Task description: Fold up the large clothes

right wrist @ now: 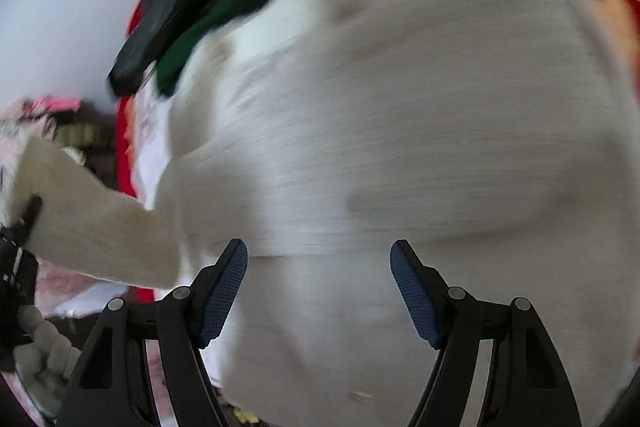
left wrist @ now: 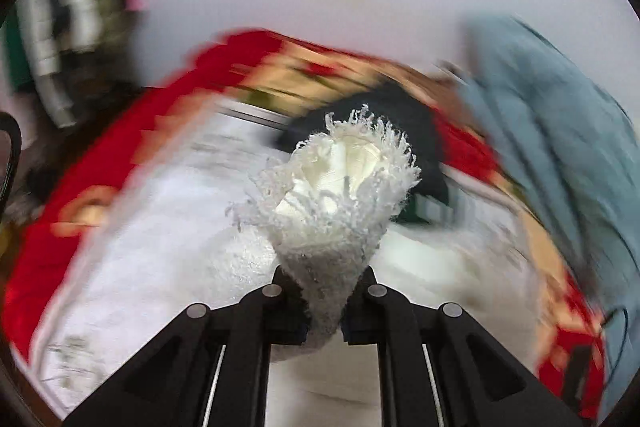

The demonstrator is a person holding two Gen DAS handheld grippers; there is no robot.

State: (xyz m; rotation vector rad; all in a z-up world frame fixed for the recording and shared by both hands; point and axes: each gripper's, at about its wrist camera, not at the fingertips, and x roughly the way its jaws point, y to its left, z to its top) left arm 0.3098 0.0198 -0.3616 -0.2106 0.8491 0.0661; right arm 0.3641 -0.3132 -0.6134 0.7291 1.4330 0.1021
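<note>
My left gripper (left wrist: 324, 291) is shut on the cuff of a fluffy white sweater (left wrist: 336, 195), which sticks up between the fingers with its fringed opening facing the camera. The rest of the white sweater (right wrist: 400, 131) lies spread over the bed and fills the right wrist view. Its sleeve (right wrist: 100, 239) stretches to the left edge, where the left gripper (right wrist: 20, 227) holds it. My right gripper (right wrist: 320, 287) is open and empty just above the sweater's body. Both views are motion-blurred.
A red and yellow patterned bedspread (left wrist: 100, 155) lies under the clothes. A black garment (left wrist: 384, 119) and a green striped one (right wrist: 224, 7) lie at the far side. A blue-grey garment (left wrist: 560, 115) is at the right. A clothes pile (right wrist: 44, 119) sits left.
</note>
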